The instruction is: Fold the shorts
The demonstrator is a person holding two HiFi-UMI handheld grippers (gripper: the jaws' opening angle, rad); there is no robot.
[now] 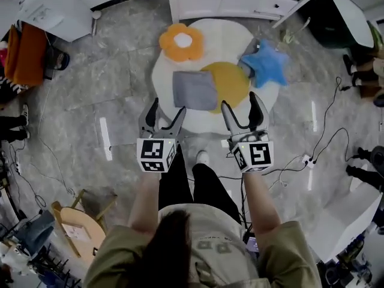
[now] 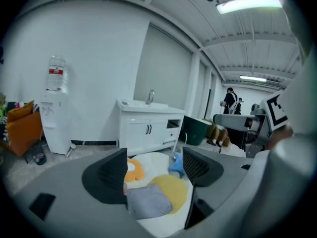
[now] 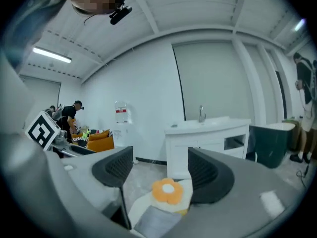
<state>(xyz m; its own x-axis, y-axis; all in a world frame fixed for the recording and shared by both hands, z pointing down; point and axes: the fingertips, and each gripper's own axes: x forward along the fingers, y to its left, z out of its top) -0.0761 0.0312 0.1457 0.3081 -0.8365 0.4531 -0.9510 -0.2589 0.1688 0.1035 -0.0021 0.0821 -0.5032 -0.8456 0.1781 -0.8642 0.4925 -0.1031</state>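
Lying folded to a near-square on the white round rug (image 1: 225, 38) on the floor, the grey fabric shorts (image 1: 195, 90) sit ahead of and well below both grippers, nearer the left gripper (image 1: 168, 107) than the right gripper (image 1: 240, 101), each with jaws spread and empty.

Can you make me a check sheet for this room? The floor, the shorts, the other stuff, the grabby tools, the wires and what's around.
Surface: white rug with a yellow patch, on a grey floor.
Job's things: grey shorts lie folded on the rug, partly over the yellow patch.
Clutter: flower cushion and star cushion on the rug's far side.
Grippers: left tool and right tool both open and empty, held above the rug.
Cables: wires trail over the floor on the right.
Surroundings: sink cabinet, water dispenser, people standing farther off.
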